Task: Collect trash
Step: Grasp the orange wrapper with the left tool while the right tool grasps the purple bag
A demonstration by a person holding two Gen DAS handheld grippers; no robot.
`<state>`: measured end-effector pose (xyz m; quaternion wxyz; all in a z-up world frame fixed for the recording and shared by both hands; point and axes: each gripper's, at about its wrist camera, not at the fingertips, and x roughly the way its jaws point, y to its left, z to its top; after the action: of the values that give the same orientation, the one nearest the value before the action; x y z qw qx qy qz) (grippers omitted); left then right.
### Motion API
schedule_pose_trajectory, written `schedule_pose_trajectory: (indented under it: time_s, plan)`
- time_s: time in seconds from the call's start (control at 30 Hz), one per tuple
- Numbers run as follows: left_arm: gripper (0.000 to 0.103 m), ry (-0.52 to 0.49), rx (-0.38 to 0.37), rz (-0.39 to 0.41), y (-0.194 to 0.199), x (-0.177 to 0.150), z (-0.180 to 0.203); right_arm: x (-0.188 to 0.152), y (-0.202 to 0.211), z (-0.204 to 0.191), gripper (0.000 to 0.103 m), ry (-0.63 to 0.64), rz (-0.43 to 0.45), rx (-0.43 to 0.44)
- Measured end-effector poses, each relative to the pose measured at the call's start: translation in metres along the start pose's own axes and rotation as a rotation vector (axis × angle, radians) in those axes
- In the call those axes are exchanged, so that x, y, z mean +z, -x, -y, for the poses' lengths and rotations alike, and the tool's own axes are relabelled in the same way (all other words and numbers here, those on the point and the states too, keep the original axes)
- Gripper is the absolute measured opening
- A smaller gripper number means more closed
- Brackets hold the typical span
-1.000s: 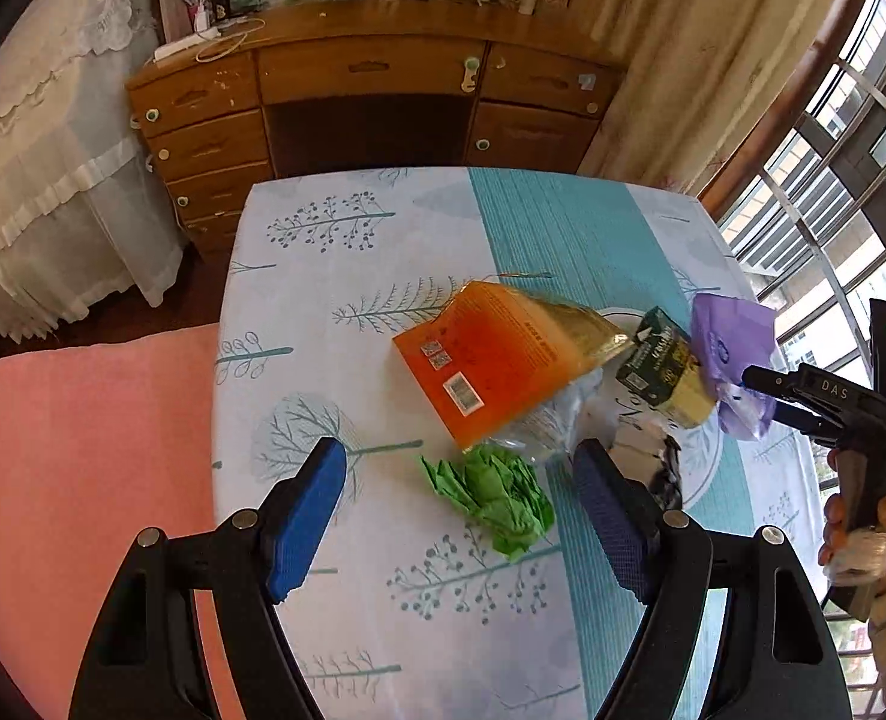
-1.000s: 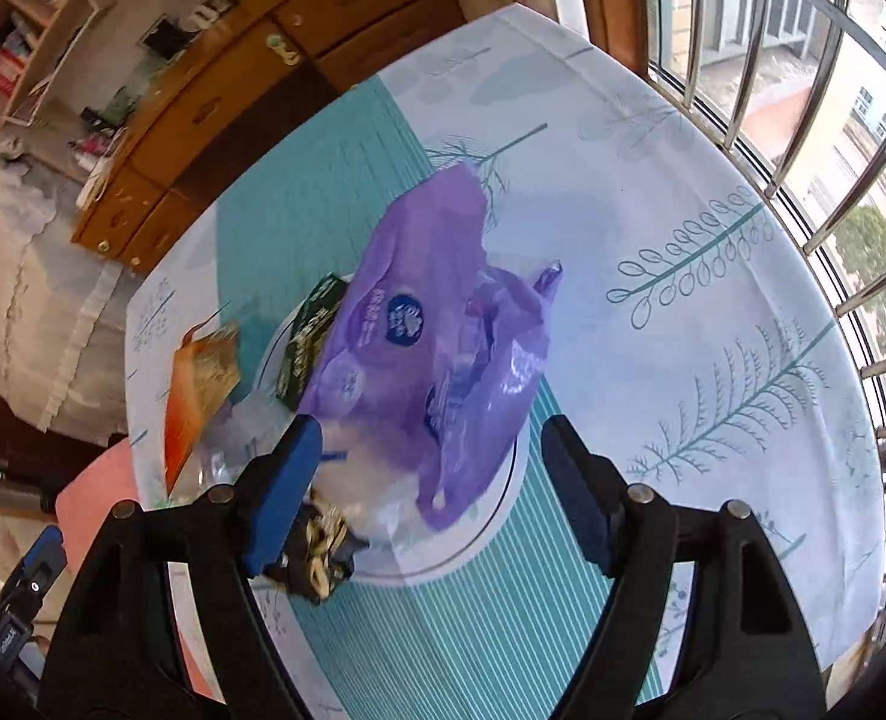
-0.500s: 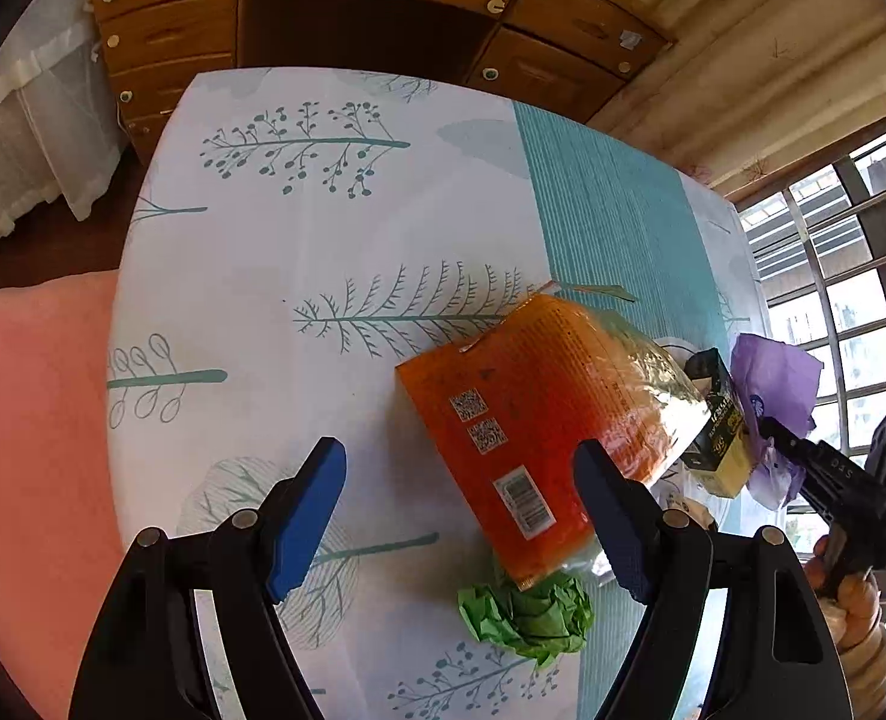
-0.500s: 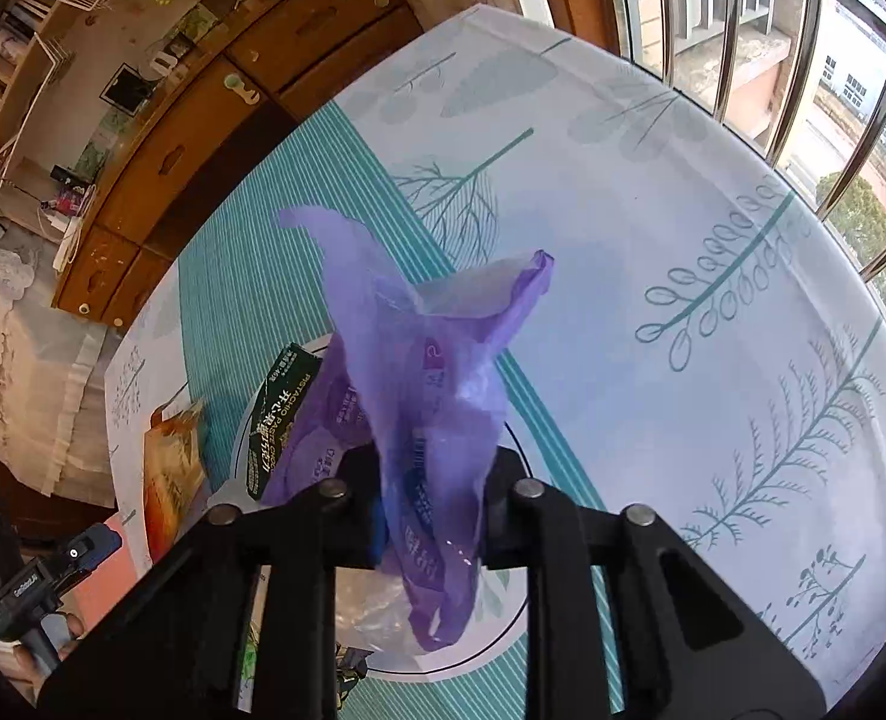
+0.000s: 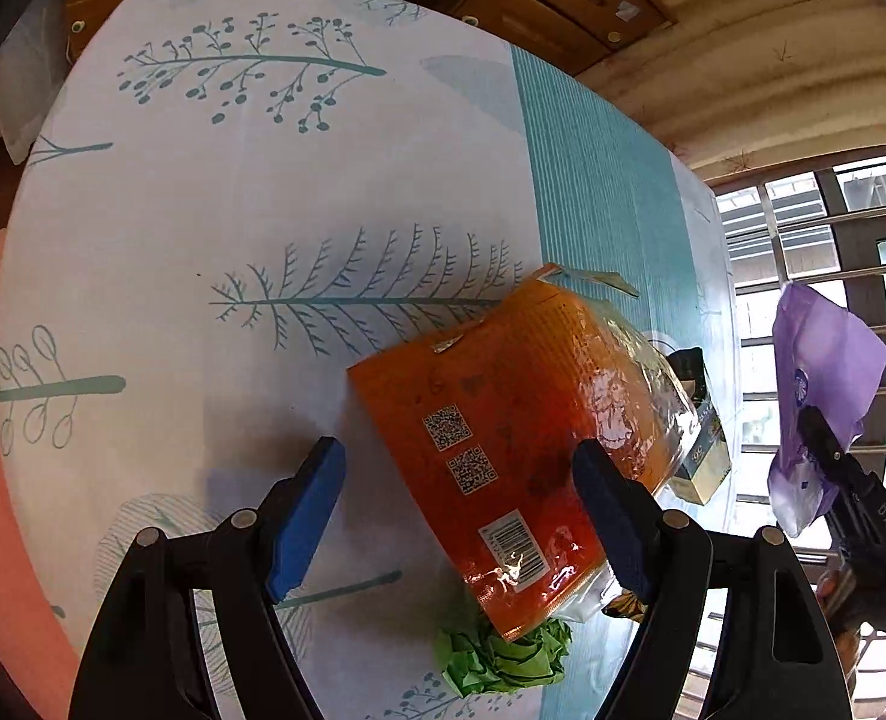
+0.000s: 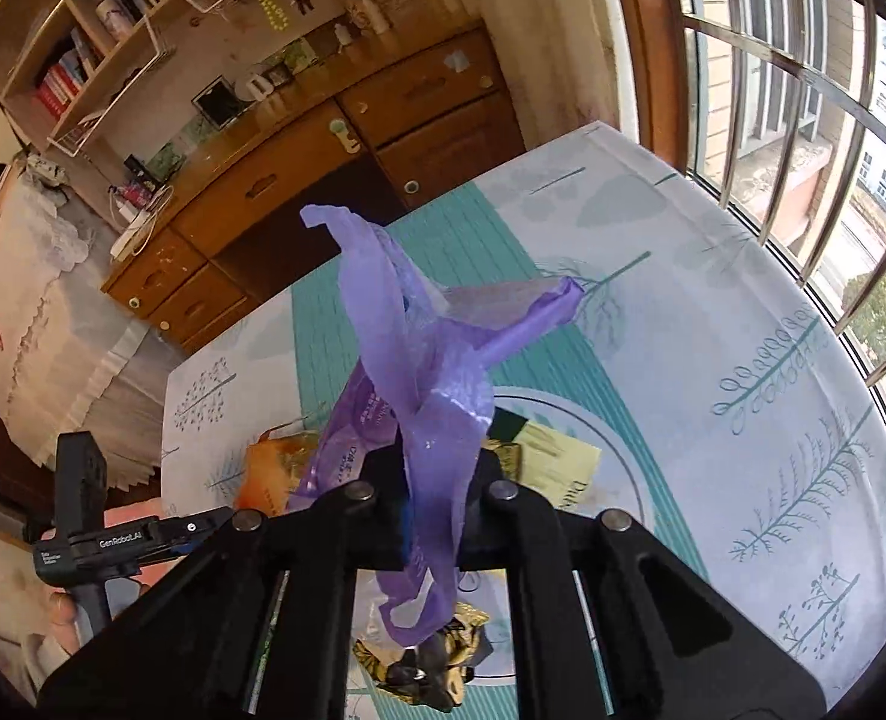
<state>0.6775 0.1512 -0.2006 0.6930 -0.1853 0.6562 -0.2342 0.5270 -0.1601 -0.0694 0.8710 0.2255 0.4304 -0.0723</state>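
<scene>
Purple bag [image 6: 419, 384] hangs pinched in the right gripper [image 6: 428, 516] above the table [image 6: 712, 312], lifted as trash, while the left gripper [image 5: 460, 510], spread wide, straddles the orange packet [image 5: 520, 438].

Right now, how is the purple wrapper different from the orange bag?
The purple wrapper is up in the air, pinched in the shut right gripper; the orange bag lies on the table between the open left gripper fingers, not gripped. The purple wrapper hangs thin and crumpled; the orange bag looks puffy and broad. The orange bag shows square codes and a barcode; the purple wrapper shows none. Both are shiny plastic trash.
</scene>
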Motion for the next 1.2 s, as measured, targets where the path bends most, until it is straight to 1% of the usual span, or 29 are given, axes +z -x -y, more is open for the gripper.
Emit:
schedule_pose_trajectory:
  time_s: [0.13, 0.23, 0.37, 0.5, 0.57, 0.63, 0.67, 0.73, 0.77, 0.8, 0.83, 0.87, 0.93, 1.03, 1.13, 1.2]
  plan:
    - [0.08, -0.034, -0.027, -0.004, -0.005, 0.003, 0.007, -0.012, -0.024, -0.028, 0.005, 0.048, -0.052, 0.015]
    - [0.08, -0.048, -0.046, -0.011, -0.012, 0.008, 0.013, -0.022, -0.044, -0.044, 0.005, 0.097, -0.097, 0.001]
    - [0.08, -0.067, -0.056, -0.015, -0.019, 0.016, 0.022, -0.034, -0.067, -0.054, 0.005, 0.162, -0.142, -0.022]
    - [0.079, -0.075, -0.064, -0.019, -0.024, 0.026, 0.028, -0.042, -0.082, -0.054, 0.005, 0.19, -0.173, -0.034]
    - [0.071, -0.079, -0.076, -0.024, -0.027, 0.03, 0.033, -0.045, -0.087, -0.053, 0.005, 0.186, -0.181, -0.033]
    - [0.054, -0.081, -0.082, -0.035, -0.032, 0.036, 0.041, -0.047, -0.09, -0.052, 0.005, 0.179, -0.178, -0.024]
    - [0.051, -0.084, -0.077, -0.035, -0.034, 0.037, 0.045, -0.047, -0.091, -0.051, 0.005, 0.178, -0.178, -0.021]
    - [0.03, -0.095, -0.083, -0.038, -0.036, 0.039, 0.051, -0.048, -0.092, -0.051, 0.005, 0.175, -0.177, -0.015]
    - [0.026, -0.098, -0.091, -0.038, -0.036, 0.039, 0.054, -0.048, -0.09, -0.049, 0.005, 0.173, -0.177, -0.013]
    - [0.016, -0.108, -0.099, -0.03, -0.036, 0.039, 0.06, -0.048, -0.09, -0.05, 0.005, 0.173, -0.176, -0.008]
    - [0.012, -0.132, -0.092, -0.014, -0.034, 0.038, 0.068, -0.048, -0.088, -0.049, 0.005, 0.171, -0.174, -0.005]
    - [0.01, -0.165, -0.07, 0.006, -0.03, 0.036, 0.076, -0.048, -0.083, -0.046, 0.005, 0.17, -0.17, 0.001]
    - [0.004, -0.261, -0.012, 0.074, -0.018, 0.026, 0.098, -0.048, -0.075, -0.046, 0.005, 0.162, -0.156, 0.014]
    - [0.002, -0.37, 0.049, 0.174, 0.003, 0.007, 0.126, -0.045, -0.057, -0.045, 0.005, 0.151, -0.126, 0.036]
    - [0.002, -0.43, 0.088, 0.235, 0.023, -0.014, 0.143, -0.045, -0.034, -0.044, 0.005, 0.149, -0.098, 0.054]
    - [0.002, -0.45, 0.103, 0.268, 0.036, -0.028, 0.15, -0.046, -0.018, -0.041, 0.005, 0.149, -0.085, 0.066]
